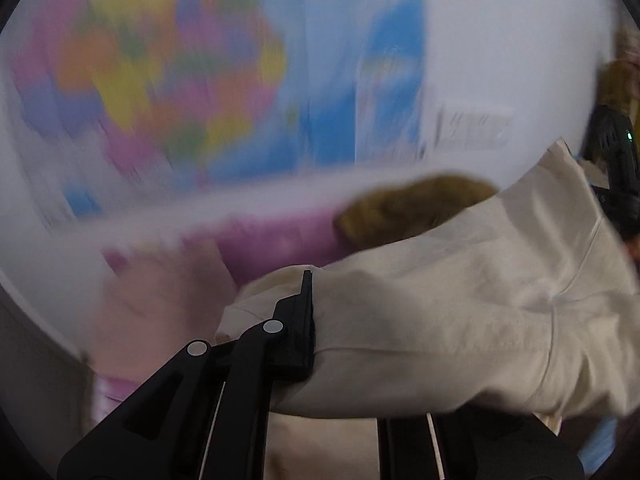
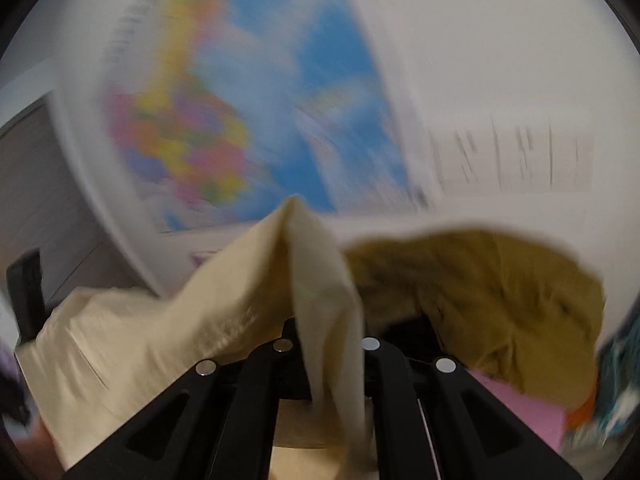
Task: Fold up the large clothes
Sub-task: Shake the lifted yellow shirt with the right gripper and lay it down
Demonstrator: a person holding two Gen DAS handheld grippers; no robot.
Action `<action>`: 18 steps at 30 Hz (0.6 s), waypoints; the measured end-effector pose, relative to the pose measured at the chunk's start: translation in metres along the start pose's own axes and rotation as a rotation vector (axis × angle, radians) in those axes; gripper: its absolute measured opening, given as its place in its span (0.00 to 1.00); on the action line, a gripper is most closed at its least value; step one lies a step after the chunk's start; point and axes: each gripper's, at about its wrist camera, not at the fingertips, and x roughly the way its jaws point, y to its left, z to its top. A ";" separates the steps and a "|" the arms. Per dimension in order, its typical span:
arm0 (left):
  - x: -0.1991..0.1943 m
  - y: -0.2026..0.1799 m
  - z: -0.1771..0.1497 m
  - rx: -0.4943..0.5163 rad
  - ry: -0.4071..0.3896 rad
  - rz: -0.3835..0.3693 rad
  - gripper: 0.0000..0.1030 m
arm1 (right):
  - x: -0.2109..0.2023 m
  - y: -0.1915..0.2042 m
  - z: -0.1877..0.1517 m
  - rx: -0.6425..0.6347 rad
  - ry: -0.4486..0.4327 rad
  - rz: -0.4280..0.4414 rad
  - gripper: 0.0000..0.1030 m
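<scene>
A large cream garment (image 1: 460, 320) hangs stretched between both grippers, lifted in the air. My left gripper (image 1: 320, 320) is shut on one edge of it; only the left finger (image 1: 296, 320) shows, the cloth covers the other. In the right wrist view my right gripper (image 2: 328, 344) is shut on a fold of the same cream garment (image 2: 160, 328), which rises in a peak between the fingers and drapes to the left. The other gripper shows dark at the right edge of the left wrist view (image 1: 612, 168). The views are motion-blurred.
An olive-brown garment (image 2: 500, 292) lies heaped just beyond the cream one, also in the left wrist view (image 1: 412, 204). A pink surface (image 1: 280, 240) lies below. A colourful wall map (image 2: 240, 120) hangs on the white wall. Teal and orange cloth (image 2: 612, 392) sits at far right.
</scene>
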 end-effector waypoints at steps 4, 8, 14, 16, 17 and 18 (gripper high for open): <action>0.096 0.023 0.003 -0.077 0.163 0.009 0.08 | 0.070 -0.038 -0.010 0.062 0.119 -0.081 0.04; 0.140 0.046 0.013 -0.139 0.227 -0.009 0.10 | 0.109 -0.069 -0.012 0.135 0.186 -0.097 0.06; 0.201 0.075 0.019 -0.245 0.357 -0.005 0.22 | 0.157 -0.088 -0.014 0.168 0.266 -0.218 0.42; 0.222 0.083 0.017 -0.267 0.406 0.020 0.55 | 0.165 -0.091 -0.014 0.177 0.276 -0.215 0.47; 0.235 0.090 0.015 -0.289 0.447 -0.002 0.70 | 0.163 -0.091 -0.014 0.185 0.269 -0.212 0.52; 0.243 0.097 0.014 -0.312 0.467 -0.025 0.82 | 0.161 -0.095 -0.012 0.192 0.260 -0.216 0.56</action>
